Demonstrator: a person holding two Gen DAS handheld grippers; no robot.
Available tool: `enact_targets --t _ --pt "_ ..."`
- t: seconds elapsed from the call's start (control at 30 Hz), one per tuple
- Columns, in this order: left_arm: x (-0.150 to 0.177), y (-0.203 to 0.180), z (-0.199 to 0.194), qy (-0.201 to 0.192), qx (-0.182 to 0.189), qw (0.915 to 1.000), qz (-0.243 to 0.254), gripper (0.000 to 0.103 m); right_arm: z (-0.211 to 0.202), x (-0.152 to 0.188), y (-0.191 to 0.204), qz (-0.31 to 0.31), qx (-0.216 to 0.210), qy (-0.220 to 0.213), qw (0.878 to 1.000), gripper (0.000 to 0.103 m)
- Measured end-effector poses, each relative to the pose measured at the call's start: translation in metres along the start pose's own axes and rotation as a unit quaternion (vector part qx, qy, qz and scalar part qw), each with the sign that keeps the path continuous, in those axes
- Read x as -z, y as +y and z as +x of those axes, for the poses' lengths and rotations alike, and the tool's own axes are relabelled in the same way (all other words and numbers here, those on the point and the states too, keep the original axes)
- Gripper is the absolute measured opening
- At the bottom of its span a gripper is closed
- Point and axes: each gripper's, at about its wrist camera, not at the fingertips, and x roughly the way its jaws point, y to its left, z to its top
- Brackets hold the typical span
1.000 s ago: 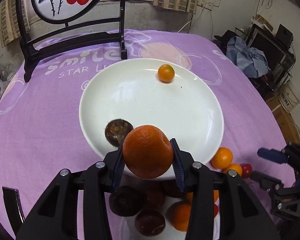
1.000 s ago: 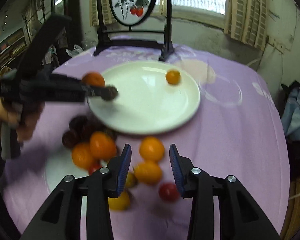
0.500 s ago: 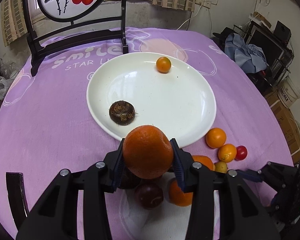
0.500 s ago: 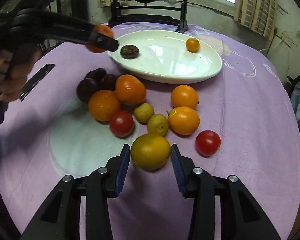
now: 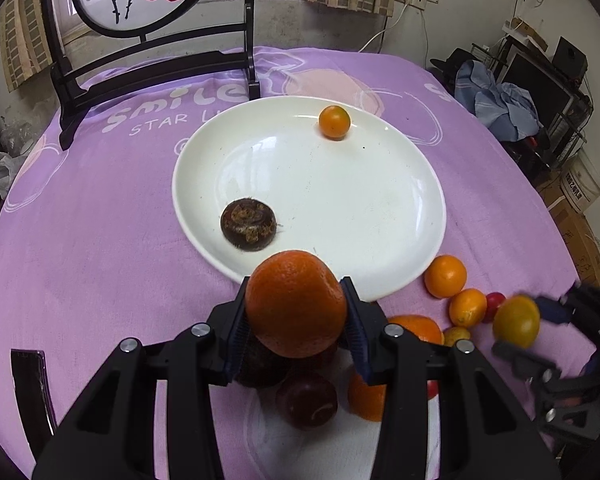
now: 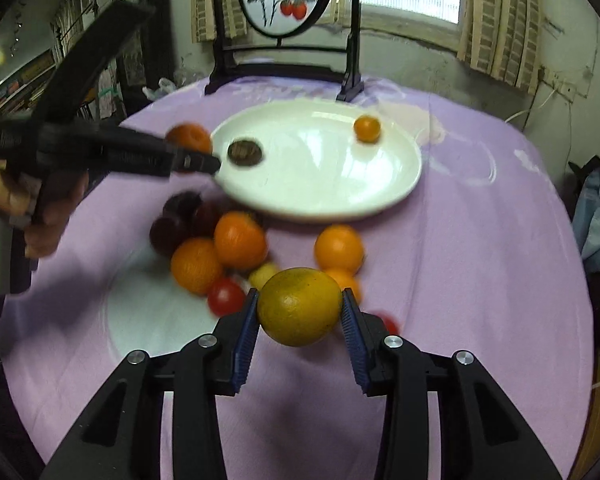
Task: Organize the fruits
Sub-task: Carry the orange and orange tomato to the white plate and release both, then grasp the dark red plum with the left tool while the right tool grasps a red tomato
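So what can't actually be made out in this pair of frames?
- Left wrist view: the dark fruits near the camera are partly hidden behind the left gripper and its orange; their count is unclear.
- Left wrist view: the right gripper is blurred at the frame's edge.
- Right wrist view: the loose fruit pile is motion-blurred, and the yellow-green citrus hides fruits behind it.

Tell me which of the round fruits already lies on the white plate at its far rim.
The small orange citrus near the white plate's far edge. The dark brown fruit sits at the near-left rim; everything else is off the plate.
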Motion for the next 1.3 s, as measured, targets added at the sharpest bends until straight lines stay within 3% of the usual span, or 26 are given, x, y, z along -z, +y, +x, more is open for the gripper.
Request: enact_targets --t 0.2,0.37,0.4,0.43,0.5,0.6,0.77,0.97,1.3 --pt "-0.033 -0.007 0.033 0.016 0.003 0.9999 -0.005 0.042 0.050 -0.054 -0.009 -0.012 -0.002 0.005 1.000 0.041" --pt "-0.061 0.001 0.058 0.014 -0.020 0.9995 -0.017 0.042 0.089 -0.071 -0.017 -0.002 0.007 0.031 0.999 0.042" --pt "-0.066 0.004 0.060 0.014 -0.024 0.9993 -0.023 0.045 0.093 -0.073 -0.023 0.014 0.007 0.031 0.999 0.043" --pt "-0.070 0.007 0.059 0.005 -0.030 0.9990 -0.033 0.063 0.094 -0.073 -0.027 0.028 0.008 0.029 0.999 0.050" --pt "-0.071 0.012 0.048 -0.026 -0.044 0.9975 -0.050 0.080 0.086 -0.070 -0.034 0.050 0.003 0.013 0.999 0.054" --pt "-0.067 0.014 0.030 -0.044 -0.042 0.9971 -0.046 0.080 0.070 -0.060 -0.037 0.055 0.004 0.003 0.998 0.056" --pt "-0.040 0.021 0.004 -0.043 -0.060 0.9960 -0.051 0.088 0.040 -0.032 -0.036 0.053 0.009 0.001 0.999 0.063" --pt "0.015 0.024 -0.026 -0.049 -0.070 0.9951 -0.050 0.092 0.004 0.009 -0.032 0.062 0.019 -0.004 0.998 0.064" --pt "0.095 0.028 -0.041 -0.035 -0.058 0.9954 -0.067 0.094 -0.001 0.066 -0.029 0.074 0.043 0.046 0.995 0.064"
